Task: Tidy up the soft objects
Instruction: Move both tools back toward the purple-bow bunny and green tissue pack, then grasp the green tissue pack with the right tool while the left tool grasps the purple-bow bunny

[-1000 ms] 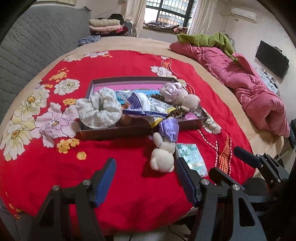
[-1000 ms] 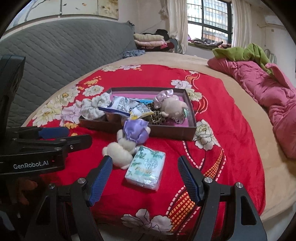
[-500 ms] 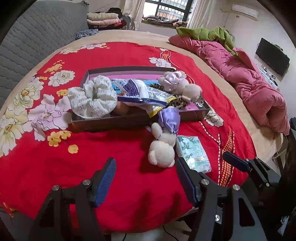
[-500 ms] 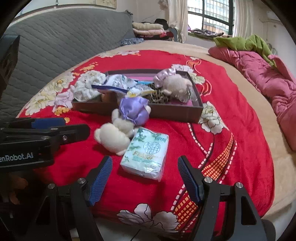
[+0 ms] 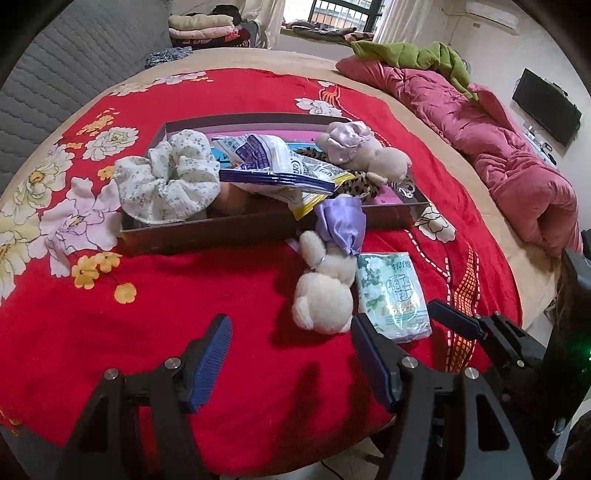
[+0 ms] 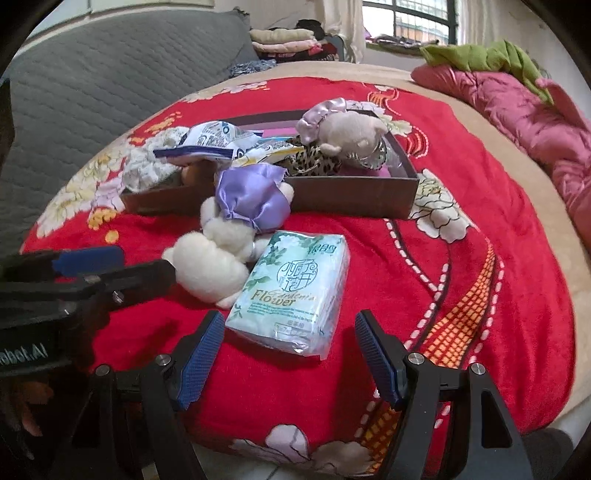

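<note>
A white plush bear in a purple dress (image 5: 327, 277) (image 6: 231, 236) lies on the red bedspread, in front of a shallow brown box (image 5: 229, 230) (image 6: 354, 192). A green tissue pack (image 5: 393, 293) (image 6: 291, 288) lies beside it on the right. The box holds a floral scrunchie (image 5: 168, 177), plastic packets (image 5: 269, 162), a leopard-print item and a beige plush (image 5: 365, 153) (image 6: 347, 133). My left gripper (image 5: 291, 354) is open, just short of the bear. My right gripper (image 6: 290, 354) is open, with the tissue pack just ahead between its fingers.
A pink quilt (image 5: 498, 147) with a green blanket (image 5: 413, 55) lies along the bed's right side. A grey padded headboard (image 6: 110, 85) stands at left. Folded clothes (image 5: 207, 29) sit at the far end. The bed's near edge lies just below both grippers.
Both grippers have moved forward and lower toward the bedspread. The bear and tissue pack now appear larger and closer. Both grippers stay open.
</note>
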